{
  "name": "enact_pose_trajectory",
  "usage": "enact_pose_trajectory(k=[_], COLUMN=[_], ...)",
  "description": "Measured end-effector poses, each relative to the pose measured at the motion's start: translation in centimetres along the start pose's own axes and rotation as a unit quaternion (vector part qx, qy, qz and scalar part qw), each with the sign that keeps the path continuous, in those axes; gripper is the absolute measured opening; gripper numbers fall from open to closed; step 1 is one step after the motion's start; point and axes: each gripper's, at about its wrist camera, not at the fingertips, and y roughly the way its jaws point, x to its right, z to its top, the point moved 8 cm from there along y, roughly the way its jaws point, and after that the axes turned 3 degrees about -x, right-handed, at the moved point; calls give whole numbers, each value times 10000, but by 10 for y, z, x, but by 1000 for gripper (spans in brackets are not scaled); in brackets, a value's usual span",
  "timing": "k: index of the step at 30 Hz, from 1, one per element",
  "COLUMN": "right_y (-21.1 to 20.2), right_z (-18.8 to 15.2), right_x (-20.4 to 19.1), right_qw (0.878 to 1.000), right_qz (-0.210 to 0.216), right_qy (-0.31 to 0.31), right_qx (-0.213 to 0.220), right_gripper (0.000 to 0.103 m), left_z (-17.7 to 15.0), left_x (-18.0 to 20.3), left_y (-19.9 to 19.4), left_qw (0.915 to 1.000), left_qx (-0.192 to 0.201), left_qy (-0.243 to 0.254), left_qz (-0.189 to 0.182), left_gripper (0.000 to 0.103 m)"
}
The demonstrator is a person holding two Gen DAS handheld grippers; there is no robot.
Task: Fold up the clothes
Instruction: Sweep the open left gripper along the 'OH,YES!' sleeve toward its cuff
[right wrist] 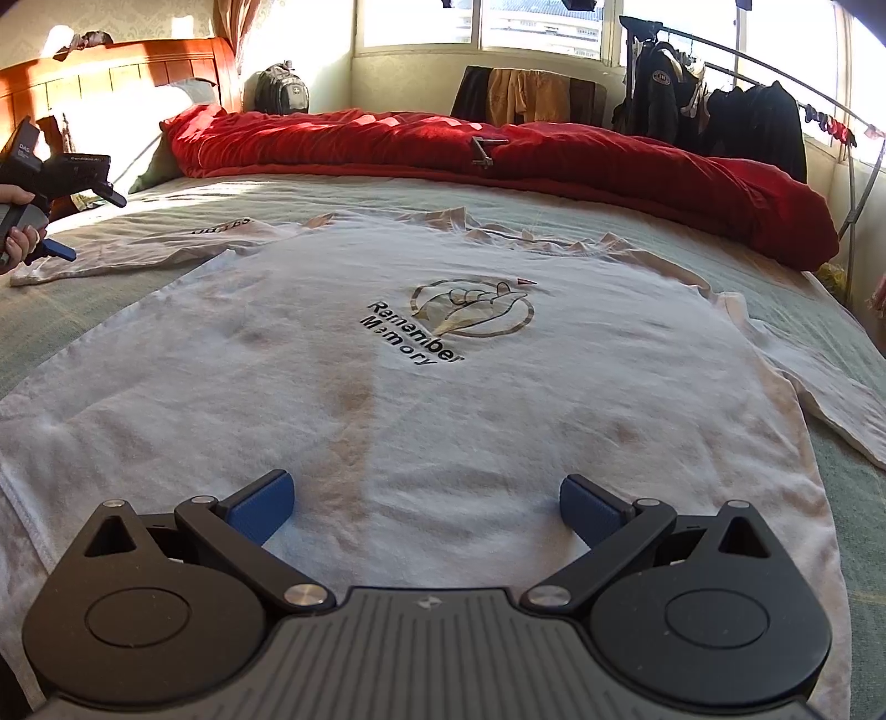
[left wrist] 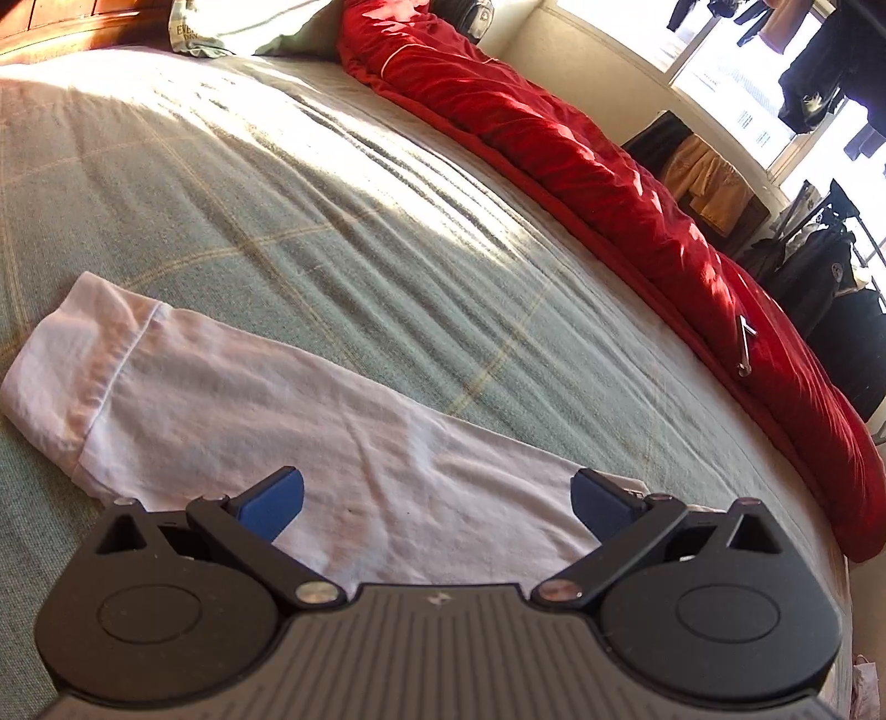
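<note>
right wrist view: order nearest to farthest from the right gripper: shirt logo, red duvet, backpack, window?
From the right gripper:
1. Shirt logo, straight ahead on the white shirt.
2. Red duvet, across the bed's far side.
3. Backpack, back left, behind the duvet.
4. Window, on the far wall.

The white T-shirt [right wrist: 443,376] read "Remember Memory" in black beside a circled hand emblem, its sleeve [right wrist: 138,243] bore unreadable black letters, the pillow [left wrist: 221,27] showed "EVE", and the left tool [right wrist: 61,177] carried "DAS".
</note>
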Motion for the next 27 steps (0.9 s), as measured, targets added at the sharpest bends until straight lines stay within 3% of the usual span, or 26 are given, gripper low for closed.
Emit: enact_pose_trajectory(k=[7,9,12,19,24,27], right_y=[0,0,0,1,2,5], right_z=[0,0,0,-1,1,2], right_x=[0,-1,0,0,-1,-2], right_qw=[10000,10000,10000,10000,10000,10000], right_qz=[2,-8,-2,3,-14,-17], right_qy=[-6,-11,-4,-1,-26,-47], right_qx=[10,17,24,34,14,34], right_gripper=[103,103,103,103,103,103], left_z=[1,4,10,26,28,34], left_x=[-54,-61,-50,-11,-14,-29], left_y=[-11,-17,-23,-5,24,29], left_qw=[9976,9972,9969,9991,9990,9968], left_qx=[276,311,390,358,214,408], left_qy=[-400,-565,-490,10,89,130], left_qz=[488,391,466,218,387,673], left_gripper=[102,102,102,102,102,102])
